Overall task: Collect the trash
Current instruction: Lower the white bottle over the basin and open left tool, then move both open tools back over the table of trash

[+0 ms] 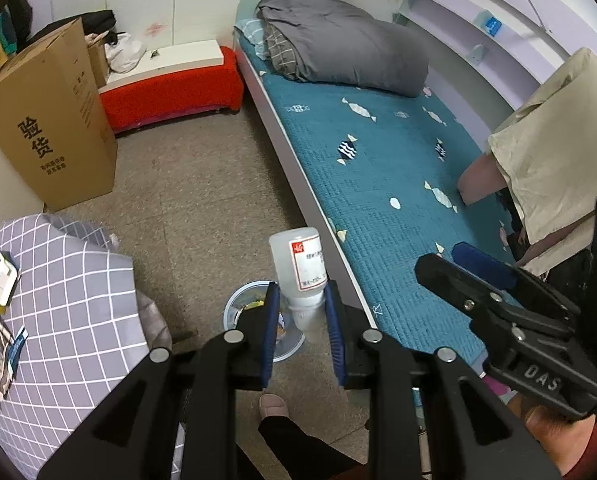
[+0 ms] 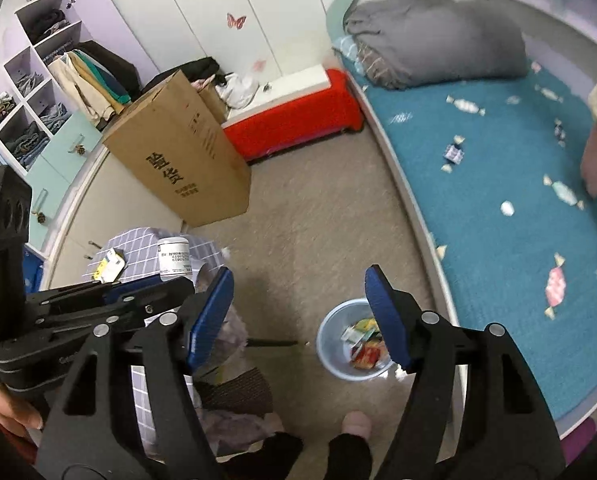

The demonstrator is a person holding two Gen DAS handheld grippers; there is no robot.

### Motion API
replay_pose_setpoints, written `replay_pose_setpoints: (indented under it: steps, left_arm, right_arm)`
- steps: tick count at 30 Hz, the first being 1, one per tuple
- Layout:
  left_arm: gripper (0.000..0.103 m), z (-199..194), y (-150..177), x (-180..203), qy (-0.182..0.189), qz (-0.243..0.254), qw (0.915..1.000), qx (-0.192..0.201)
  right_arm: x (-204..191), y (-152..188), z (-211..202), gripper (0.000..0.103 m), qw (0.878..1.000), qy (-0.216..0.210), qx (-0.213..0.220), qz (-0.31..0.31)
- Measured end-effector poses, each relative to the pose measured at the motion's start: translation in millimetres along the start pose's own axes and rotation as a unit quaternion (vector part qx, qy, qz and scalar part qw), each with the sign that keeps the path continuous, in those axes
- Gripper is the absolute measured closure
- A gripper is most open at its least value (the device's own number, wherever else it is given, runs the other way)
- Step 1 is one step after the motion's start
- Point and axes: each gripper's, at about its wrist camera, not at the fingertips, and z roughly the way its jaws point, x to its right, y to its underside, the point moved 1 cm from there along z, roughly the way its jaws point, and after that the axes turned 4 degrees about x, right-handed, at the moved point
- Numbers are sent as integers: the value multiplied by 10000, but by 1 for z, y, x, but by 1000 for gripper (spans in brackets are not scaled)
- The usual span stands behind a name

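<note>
Bottle [image 1: 304, 264] neck pinched in left claw [image 1: 301, 304], hiding bin [image 1: 238, 308]; right claw [image 2: 298, 312] agape, empty

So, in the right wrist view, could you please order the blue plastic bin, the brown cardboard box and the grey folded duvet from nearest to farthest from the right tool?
1. Blue plastic bin, just below.
2. Brown cardboard box, upper left.
3. Grey folded duvet, bed's far end.

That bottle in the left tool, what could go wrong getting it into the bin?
1. The left tool pinches the bottle only at its narrow cap end, so the heavier body sticking out past the pads could pivot or slip free.
2. The bin is small and sits close beside the bed; a drop from this height might miss it or bounce out.
3. The right tool is open and empty right alongside, and could knock the bottle.
</note>
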Motion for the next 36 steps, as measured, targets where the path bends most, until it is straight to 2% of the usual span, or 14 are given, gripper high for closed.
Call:
replay_pose_setpoints:
  steps: [17, 19, 20, 21, 36]
  left_arm:
    - [80, 1, -18, 29, 120, 378, 9990, 208]
    - [71, 1, -21, 29, 19, 374, 9989, 266]
    - [49, 1, -22, 30, -21, 363, 9989, 299]
    - [37, -1, -23, 29, -75, 349, 9987, 357]
    - [37, -20, -18, 7, -295, 85, 9977, 607]
  right_arm:
    - [18, -7, -30, 33, 9980, 225, 554, 217]
    - [18, -8, -31, 33, 9977, 238, 596, 238]
    - [19, -9, -32, 33, 9976, 246, 599, 249]
    - [20, -9, -32, 33, 9976, 250, 595, 264]
    - [0, -13, -19, 33, 9990, -3, 436, 43]
